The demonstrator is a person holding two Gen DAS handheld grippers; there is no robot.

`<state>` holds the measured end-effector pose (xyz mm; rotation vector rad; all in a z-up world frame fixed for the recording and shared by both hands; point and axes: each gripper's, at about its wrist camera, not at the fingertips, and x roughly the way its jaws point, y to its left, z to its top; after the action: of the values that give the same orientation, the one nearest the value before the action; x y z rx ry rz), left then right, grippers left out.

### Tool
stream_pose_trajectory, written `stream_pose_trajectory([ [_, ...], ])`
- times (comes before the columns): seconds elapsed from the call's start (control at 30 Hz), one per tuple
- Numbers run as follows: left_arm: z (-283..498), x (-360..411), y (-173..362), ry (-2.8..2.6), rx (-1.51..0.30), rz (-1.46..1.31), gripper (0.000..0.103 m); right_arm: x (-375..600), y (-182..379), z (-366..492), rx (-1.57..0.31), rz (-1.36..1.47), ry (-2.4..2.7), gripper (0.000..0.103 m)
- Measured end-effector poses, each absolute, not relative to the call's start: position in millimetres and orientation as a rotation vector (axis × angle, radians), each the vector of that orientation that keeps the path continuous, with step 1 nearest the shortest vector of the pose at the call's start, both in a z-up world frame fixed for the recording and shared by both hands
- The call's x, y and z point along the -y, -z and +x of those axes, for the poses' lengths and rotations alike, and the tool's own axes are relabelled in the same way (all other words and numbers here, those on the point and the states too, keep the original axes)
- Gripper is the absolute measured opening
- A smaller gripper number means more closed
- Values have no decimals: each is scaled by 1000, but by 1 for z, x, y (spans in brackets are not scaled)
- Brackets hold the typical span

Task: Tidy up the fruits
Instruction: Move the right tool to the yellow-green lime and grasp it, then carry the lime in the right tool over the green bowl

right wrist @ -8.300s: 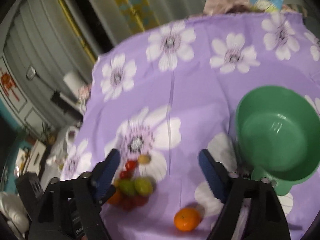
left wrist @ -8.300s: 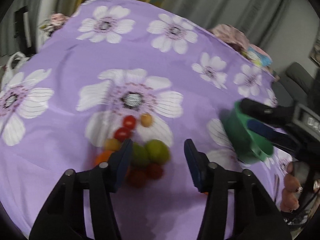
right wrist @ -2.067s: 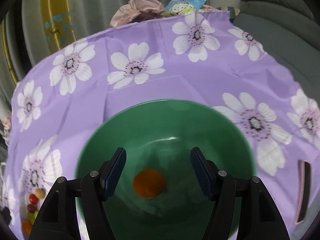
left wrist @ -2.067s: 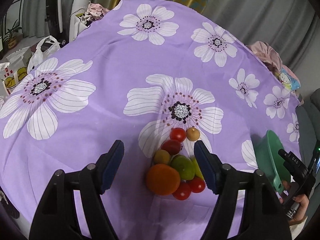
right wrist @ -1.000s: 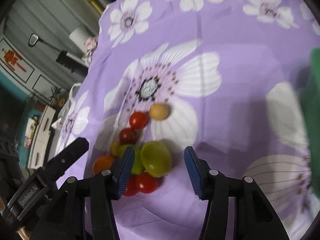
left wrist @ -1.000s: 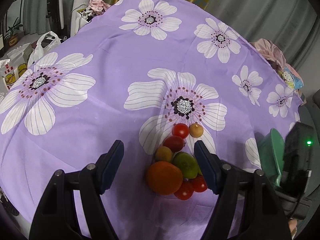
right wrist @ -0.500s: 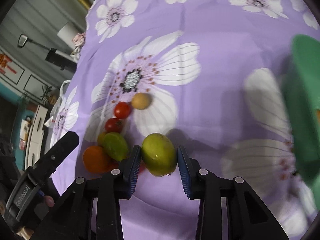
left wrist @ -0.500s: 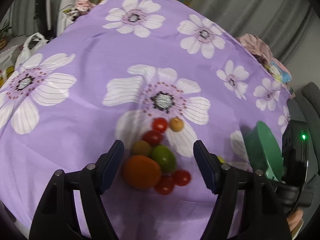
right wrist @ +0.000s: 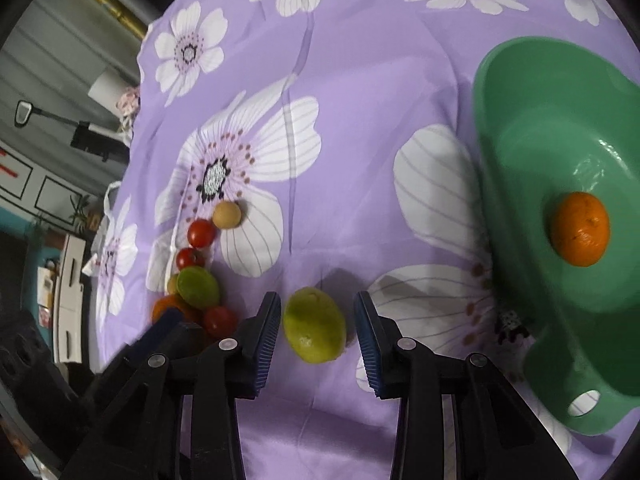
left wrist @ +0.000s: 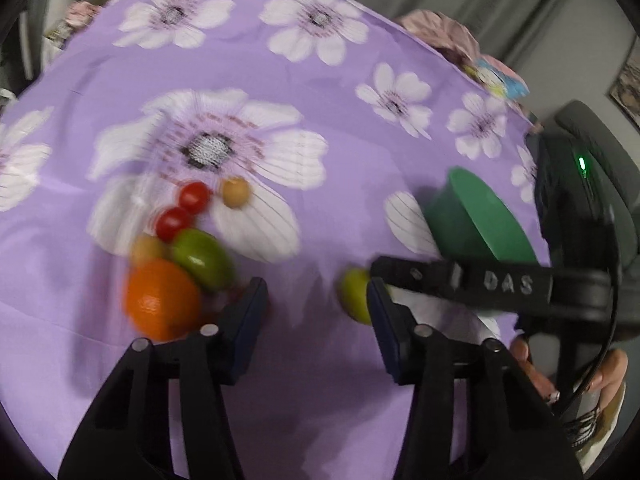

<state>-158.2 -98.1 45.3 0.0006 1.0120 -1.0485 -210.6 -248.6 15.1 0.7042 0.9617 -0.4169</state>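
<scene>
A yellow-green lime (right wrist: 314, 325) lies on the purple flowered cloth (right wrist: 352, 80) between the fingers of my right gripper (right wrist: 317, 330), which is open with gaps on both sides. The lime also shows in the left wrist view (left wrist: 356, 295). A green bowl (right wrist: 520, 92) at the right holds an orange (right wrist: 579, 229). A pile with another orange (left wrist: 162, 300), a green lime (left wrist: 203, 256), red tomatoes (left wrist: 194, 197) and a small tan fruit (left wrist: 235, 191) lies at the left. My left gripper (left wrist: 316, 316) is open and empty, just right of the pile.
The right gripper's body (left wrist: 480, 282) crosses the left wrist view in front of the green bowl (left wrist: 480, 216). A grey sofa (left wrist: 592, 136) stands beyond the table's right edge. Clutter and a pink bundle (left wrist: 440, 32) lie at the far edge.
My right gripper carried the yellow-green lime out of the pile toward the bowl, then opened, and the lime now rests on the cloth between its fingers. The left gripper swung right.
</scene>
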Motion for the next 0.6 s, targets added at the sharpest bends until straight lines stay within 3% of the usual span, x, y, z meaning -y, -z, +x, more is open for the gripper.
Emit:
stream_pose_trajectory([
  [0.5,-172,135,-17,1130,-1130,-18,42,249,-1,-204,-996,748,370,39],
  [0.6,-171,134,-16,1125,-1128,-24,35,247,1,-202,-1003,740,366,39],
])
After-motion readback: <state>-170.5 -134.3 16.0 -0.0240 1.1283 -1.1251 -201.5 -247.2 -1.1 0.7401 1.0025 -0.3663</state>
